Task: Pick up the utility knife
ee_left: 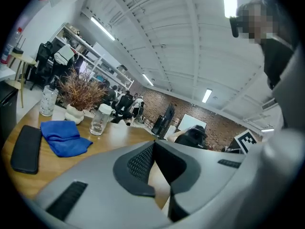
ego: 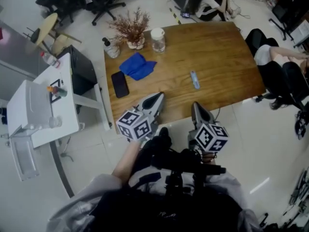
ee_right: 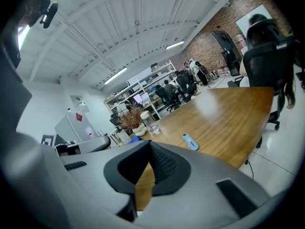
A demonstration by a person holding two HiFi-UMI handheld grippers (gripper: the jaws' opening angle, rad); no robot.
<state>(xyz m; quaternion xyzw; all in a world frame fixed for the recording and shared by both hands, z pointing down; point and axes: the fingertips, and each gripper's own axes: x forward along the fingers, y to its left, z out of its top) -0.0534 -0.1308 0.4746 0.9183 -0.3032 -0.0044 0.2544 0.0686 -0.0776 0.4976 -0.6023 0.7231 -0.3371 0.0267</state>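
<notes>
The utility knife (ego: 194, 79), a small light-blue tool, lies on the wooden table (ego: 217, 57) right of its middle; in the right gripper view the utility knife (ee_right: 190, 141) shows beyond the jaws. My left gripper (ego: 159, 96) hovers at the table's near edge, jaws shut and empty, and no knife shows in the left gripper view. My right gripper (ego: 195, 105) hangs just off the near edge, short of the knife. Its jaws meet at the tips, holding nothing. In their own views, the left gripper (ee_left: 153, 144) and right gripper (ee_right: 149, 143) both point across the tabletop.
A blue cloth (ego: 137, 65), a black phone (ego: 119, 84), a glass jar (ego: 157, 39), a dried plant in a vase (ego: 133, 30) and a pump bottle (ego: 110, 48) occupy the table's left half. A seated person (ego: 280, 66) is at the right end, a white cabinet (ego: 43, 105) at the left.
</notes>
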